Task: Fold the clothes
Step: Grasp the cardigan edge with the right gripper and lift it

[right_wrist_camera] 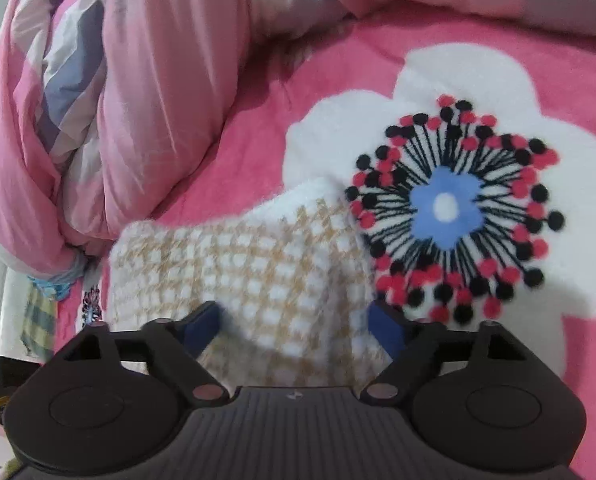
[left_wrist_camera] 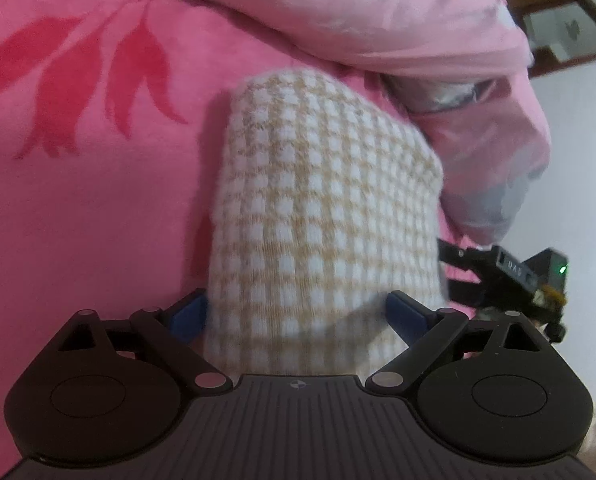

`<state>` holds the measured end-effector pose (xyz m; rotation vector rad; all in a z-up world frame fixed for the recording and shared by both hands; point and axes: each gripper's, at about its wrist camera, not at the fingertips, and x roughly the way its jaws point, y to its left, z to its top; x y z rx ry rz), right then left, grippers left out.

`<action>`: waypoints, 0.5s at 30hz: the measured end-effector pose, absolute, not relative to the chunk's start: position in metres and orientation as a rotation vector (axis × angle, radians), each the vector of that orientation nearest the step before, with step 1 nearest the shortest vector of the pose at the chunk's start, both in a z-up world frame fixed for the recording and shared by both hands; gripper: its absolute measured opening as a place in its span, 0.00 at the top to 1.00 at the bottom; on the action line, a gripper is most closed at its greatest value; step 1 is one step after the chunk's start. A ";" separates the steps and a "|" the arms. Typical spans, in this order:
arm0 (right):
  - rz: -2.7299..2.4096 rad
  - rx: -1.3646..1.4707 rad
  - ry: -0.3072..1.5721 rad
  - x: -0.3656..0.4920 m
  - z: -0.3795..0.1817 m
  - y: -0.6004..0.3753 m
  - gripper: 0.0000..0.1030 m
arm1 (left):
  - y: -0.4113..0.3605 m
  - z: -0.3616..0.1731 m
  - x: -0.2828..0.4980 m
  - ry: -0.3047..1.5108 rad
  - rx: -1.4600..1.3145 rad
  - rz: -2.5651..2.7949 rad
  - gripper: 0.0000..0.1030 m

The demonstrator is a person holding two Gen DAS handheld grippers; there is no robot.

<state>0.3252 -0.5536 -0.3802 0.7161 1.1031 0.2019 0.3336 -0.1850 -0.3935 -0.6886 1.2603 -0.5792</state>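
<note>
Both wrist views look down, close, sharing the checked cloth.

The only lettering in either view is on the right gripper, seen at the right edge of the left wrist view: small pale capitals on a black bar of its body, which look like "DAS", though they are too small and soft to read with certainty. A green indicator light glows on the dark housing just beside that bar. The right wrist view carries no readable text, label, brand or number on any surface.
</note>
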 end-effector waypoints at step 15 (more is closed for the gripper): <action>0.490 0.908 1.286 0.305 -0.407 -0.540 0.02 | -0.186 -0.411 0.339 1.275 -0.786 -0.657 0.05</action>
